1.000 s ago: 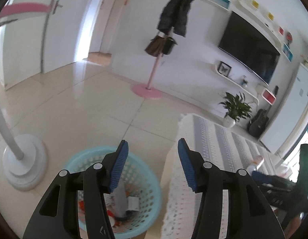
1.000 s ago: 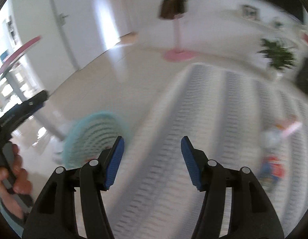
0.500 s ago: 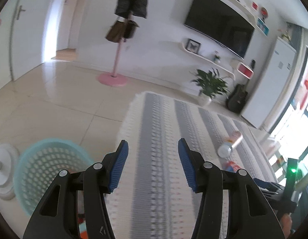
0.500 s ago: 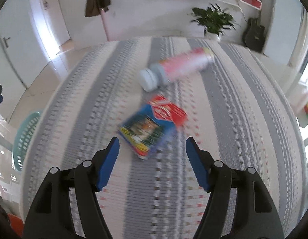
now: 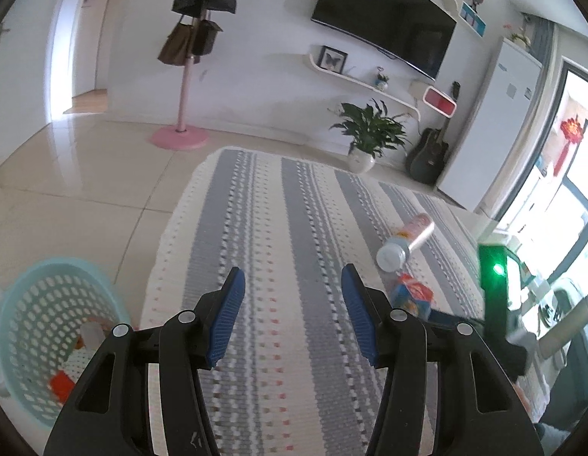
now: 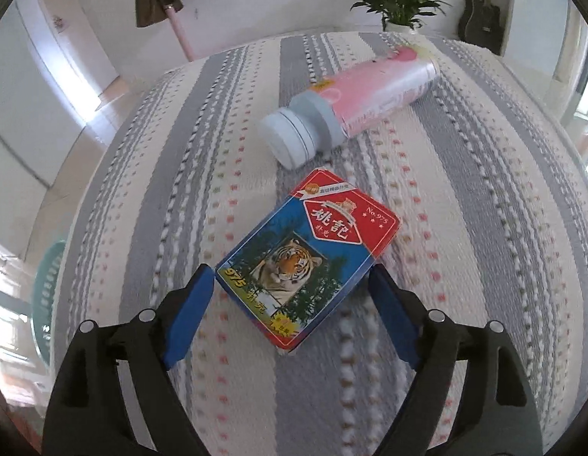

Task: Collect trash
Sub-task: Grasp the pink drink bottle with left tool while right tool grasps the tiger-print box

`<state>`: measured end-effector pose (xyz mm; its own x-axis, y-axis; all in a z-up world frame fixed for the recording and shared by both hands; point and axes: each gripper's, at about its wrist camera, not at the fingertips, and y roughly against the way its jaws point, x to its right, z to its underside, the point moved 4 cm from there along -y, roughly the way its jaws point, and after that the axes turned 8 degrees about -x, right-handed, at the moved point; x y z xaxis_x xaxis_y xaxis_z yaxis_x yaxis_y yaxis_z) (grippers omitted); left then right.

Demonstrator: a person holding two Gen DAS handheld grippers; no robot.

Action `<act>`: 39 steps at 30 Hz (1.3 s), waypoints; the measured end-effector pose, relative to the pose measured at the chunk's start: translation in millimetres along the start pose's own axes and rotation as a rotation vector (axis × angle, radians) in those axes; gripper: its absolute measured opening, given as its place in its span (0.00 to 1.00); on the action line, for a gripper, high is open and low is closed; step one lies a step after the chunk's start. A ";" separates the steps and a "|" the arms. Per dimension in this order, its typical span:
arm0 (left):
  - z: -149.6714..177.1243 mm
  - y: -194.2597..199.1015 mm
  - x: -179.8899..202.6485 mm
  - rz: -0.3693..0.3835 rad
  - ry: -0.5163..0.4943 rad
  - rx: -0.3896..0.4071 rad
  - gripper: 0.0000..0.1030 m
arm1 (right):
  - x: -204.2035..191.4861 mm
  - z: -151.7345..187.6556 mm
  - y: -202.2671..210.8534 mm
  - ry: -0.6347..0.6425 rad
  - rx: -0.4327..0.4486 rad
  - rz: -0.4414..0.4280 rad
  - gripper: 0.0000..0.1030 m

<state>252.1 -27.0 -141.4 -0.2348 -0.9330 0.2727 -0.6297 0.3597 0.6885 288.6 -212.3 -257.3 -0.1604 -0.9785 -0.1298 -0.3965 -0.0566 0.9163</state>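
My right gripper [image 6: 290, 288], jaws spread, straddles the box [image 6: 307, 262] marked "No.975"; left gripper [image 5: 292, 311] hangs spread above the rug [image 5: 278, 209].

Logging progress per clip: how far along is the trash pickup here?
Partly done: the teal basket already holds some scraps. In hand: the open right gripper straddles the card box, not yet gripped. Left: that box and the pink bottle on the rug. The left gripper is open, empty.

Two wrist views, one high and wide, one low and close.
Your left camera looks along the striped rug [image 5: 286, 228] toward the TV wall from well back; your right sits close above the card box [image 6: 309, 262] and bottle [image 6: 351, 102], which both views share.
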 end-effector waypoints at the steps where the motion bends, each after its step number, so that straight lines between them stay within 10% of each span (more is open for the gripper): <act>1: 1.1 -1.0 1.8 0.003 -0.003 -0.004 0.50 | -3.1 -1.9 -2.0 -0.005 0.002 0.012 0.79; 13: 14.0 -16.0 14.7 0.006 -0.044 -0.052 0.50 | -8.7 -25.9 -17.6 -0.098 -0.047 0.033 0.87; 19: 15.5 -20.7 25.1 0.011 -0.076 -0.064 0.50 | 9.2 -11.3 -5.5 -0.117 0.013 0.067 0.62; 29: -29.0 -115.5 134.4 0.217 -0.329 -0.231 0.63 | 122.3 -21.9 33.1 -0.143 0.103 0.021 0.60; 39: -53.9 -211.4 187.1 0.091 -0.509 -0.320 0.63 | 133.9 -13.9 19.7 -0.003 0.119 -0.025 0.60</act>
<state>381.3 -277.1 -199.7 -0.6513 -0.7578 0.0386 -0.3552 0.3494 0.8670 271.9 -347.2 -251.4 -0.1523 -0.9764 -0.1532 -0.5046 -0.0565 0.8615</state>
